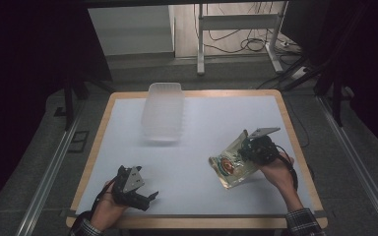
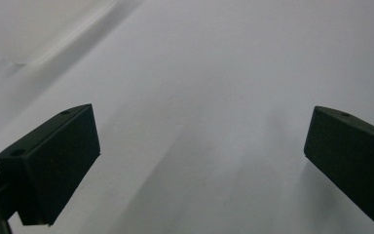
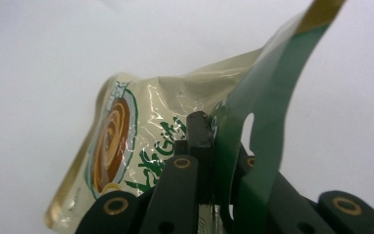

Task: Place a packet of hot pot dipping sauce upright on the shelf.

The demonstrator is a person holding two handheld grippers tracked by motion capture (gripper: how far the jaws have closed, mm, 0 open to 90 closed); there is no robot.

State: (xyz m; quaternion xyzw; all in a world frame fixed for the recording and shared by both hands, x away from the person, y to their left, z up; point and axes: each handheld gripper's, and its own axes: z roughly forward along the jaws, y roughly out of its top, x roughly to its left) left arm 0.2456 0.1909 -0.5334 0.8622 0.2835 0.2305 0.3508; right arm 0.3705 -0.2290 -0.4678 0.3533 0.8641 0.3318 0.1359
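Observation:
A cream and green snack bag (image 1: 230,166) with a brown swirl picture lies at the right of the white table top, its green header strip standing up. My right gripper (image 1: 252,149) is shut on that bag near the header. In the right gripper view the bag (image 3: 141,146) stretches away from the pinched jaws (image 3: 214,146) and the green strip curls upward. My left gripper (image 1: 147,198) rests low at the table's front left, open, with nothing between its fingers. The left gripper view has both black fingers (image 2: 53,165) wide apart over bare white surface.
A clear plastic tub (image 1: 163,113) stands at the back middle of the table (image 1: 187,162). Beyond the far edge are white stand legs (image 1: 200,44) and cables on the floor. Metal rails (image 1: 44,182) run along both sides of the table.

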